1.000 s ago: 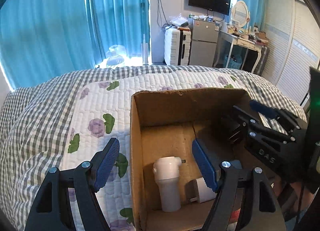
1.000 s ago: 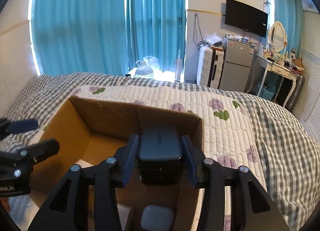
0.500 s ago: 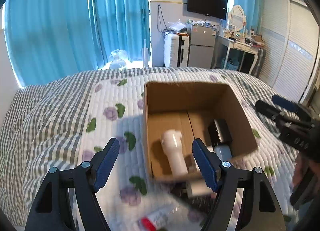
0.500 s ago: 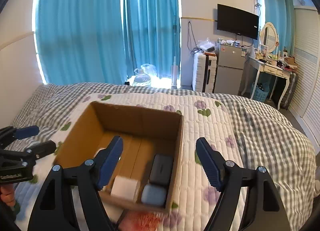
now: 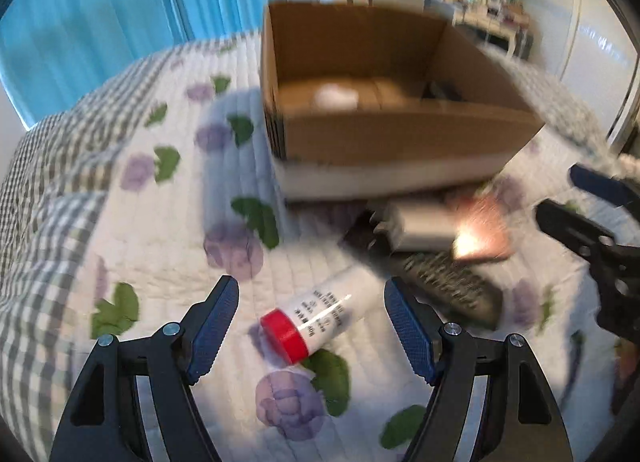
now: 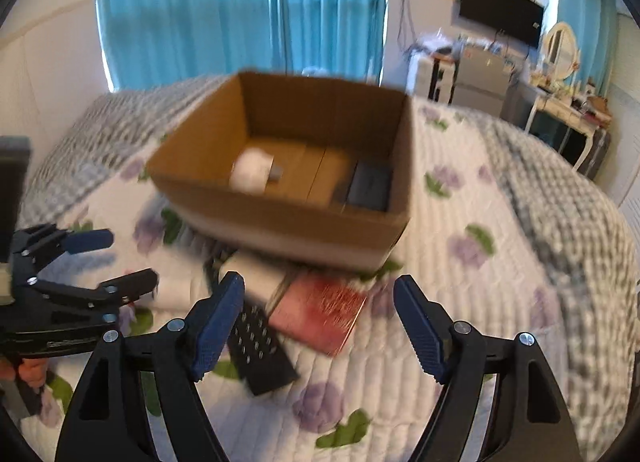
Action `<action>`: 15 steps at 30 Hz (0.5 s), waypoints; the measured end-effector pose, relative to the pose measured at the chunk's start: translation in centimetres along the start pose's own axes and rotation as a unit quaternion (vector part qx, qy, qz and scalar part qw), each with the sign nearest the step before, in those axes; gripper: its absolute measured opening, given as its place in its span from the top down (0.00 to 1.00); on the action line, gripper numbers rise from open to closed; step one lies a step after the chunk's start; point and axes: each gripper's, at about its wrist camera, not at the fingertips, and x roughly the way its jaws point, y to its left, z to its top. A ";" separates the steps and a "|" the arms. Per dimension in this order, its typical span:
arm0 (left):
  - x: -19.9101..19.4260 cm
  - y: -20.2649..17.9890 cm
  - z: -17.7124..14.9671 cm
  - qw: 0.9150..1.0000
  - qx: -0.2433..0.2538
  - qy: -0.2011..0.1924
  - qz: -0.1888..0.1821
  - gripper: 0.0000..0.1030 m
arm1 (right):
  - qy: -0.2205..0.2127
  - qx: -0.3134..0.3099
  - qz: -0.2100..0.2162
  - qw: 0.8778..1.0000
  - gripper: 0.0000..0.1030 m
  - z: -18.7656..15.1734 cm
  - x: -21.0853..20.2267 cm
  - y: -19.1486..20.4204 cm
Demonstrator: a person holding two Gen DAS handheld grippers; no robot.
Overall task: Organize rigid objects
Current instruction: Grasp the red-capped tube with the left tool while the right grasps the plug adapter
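Observation:
An open cardboard box (image 5: 384, 142) (image 6: 288, 222) stands on the quilted bed. It holds a white cylinder (image 6: 252, 170) and a dark grey block (image 6: 370, 186). In front of it lie a white tube with a red cap (image 5: 316, 322), a black remote (image 5: 444, 286) (image 6: 260, 350), a grey-white box (image 5: 420, 226) and a shiny red card (image 6: 320, 306) (image 5: 480, 234). My left gripper (image 5: 312, 326) is open, its jaws either side of the tube. My right gripper (image 6: 320, 322) is open and empty, low over the red card and remote.
The bed has a flowered white quilt (image 6: 480, 302) with a grey check blanket (image 5: 36, 190) at its sides. Blue curtains (image 6: 240, 10), a TV (image 6: 500, 20), a fridge and a dressing table (image 6: 560, 114) stand beyond. Each gripper shows in the other's view.
The right gripper let go of the dark block, which now lies in the box. Both grippers pulled back from the box and dropped low over the loose items in front of it.

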 end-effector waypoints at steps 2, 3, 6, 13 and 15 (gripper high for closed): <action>1.2 -0.1 -0.2 1.000 0.002 0.016 0.000 0.25 | 0.011 -0.009 -0.005 1.000 0.25 -0.8 0.9 0.3; 1.9 -0.1 -0.3 1.000 0.001 0.025 -0.001 0.25 | 0.018 -0.011 -0.005 1.000 0.25 -1.0 1.3 0.3; 3.2 -0.4 -0.7 0.999 0.007 0.044 -0.013 0.25 | 0.025 -0.005 0.001 1.000 0.25 -1.6 2.1 0.1; 3.6 -1.9 -1.5 0.997 0.048 0.056 -0.003 0.41 | 0.041 0.021 0.001 0.999 0.25 -1.7 3.0 -0.9; 3.1 -2.3 -1.9 0.997 0.058 0.058 -0.012 0.48 | 0.041 0.025 0.001 0.999 0.25 -1.7 3.0 -1.0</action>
